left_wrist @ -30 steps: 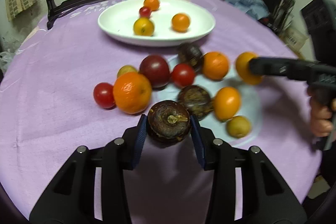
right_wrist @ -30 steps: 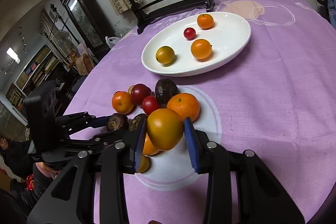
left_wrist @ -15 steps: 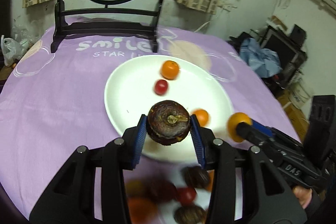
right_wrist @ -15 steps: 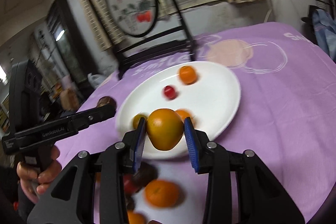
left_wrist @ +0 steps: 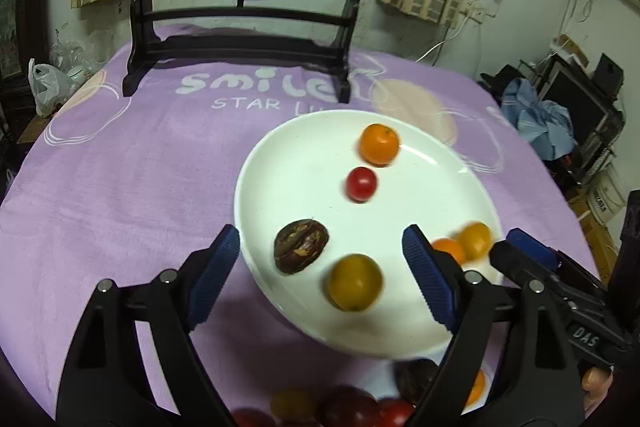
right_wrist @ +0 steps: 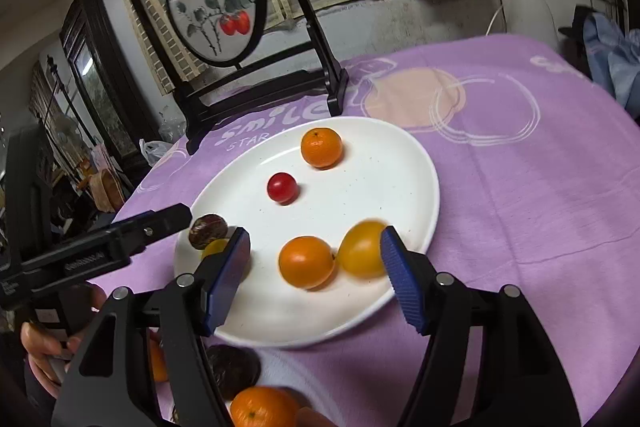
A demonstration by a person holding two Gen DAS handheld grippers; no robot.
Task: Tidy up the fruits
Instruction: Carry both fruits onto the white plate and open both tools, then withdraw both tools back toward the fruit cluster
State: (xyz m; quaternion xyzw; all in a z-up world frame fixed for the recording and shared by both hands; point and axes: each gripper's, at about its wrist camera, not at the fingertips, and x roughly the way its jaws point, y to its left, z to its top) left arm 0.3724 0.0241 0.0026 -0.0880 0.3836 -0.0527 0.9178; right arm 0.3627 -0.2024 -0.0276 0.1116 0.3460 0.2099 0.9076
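Observation:
A white oval plate [left_wrist: 304, 163] [right_wrist: 404, 167] on the purple cloth holds several fruits. My left gripper [left_wrist: 320, 279] is open above its near rim; a dark brown passion fruit [left_wrist: 301, 246] [right_wrist: 208, 231] lies on the plate between the jaws, free of them, beside a yellow fruit [left_wrist: 354, 282]. My right gripper [right_wrist: 314, 281] is open over the plate's near right; a yellow-orange fruit [right_wrist: 362, 249] [left_wrist: 475, 240] lies blurred by the right jaw, beside an orange [right_wrist: 306, 261]. A mandarin [left_wrist: 379, 143] [right_wrist: 322, 148] and a cherry tomato [left_wrist: 361, 184] [right_wrist: 282, 187] lie farther back.
More fruit lies on the cloth near me: dark and red fruits [left_wrist: 348, 409], a dark fruit [right_wrist: 234, 369] and an orange [right_wrist: 260, 409]. A black-framed painted screen [left_wrist: 260, 15] [right_wrist: 240, 39] stands behind the plate. Purple cloth [right_wrist: 520, 187] stretches to the right.
Both grippers have opened. The passion fruit has left the left jaws and the yellow-orange fruit the right jaws; both now lie on the plate. Both grippers moved forward over the plate.

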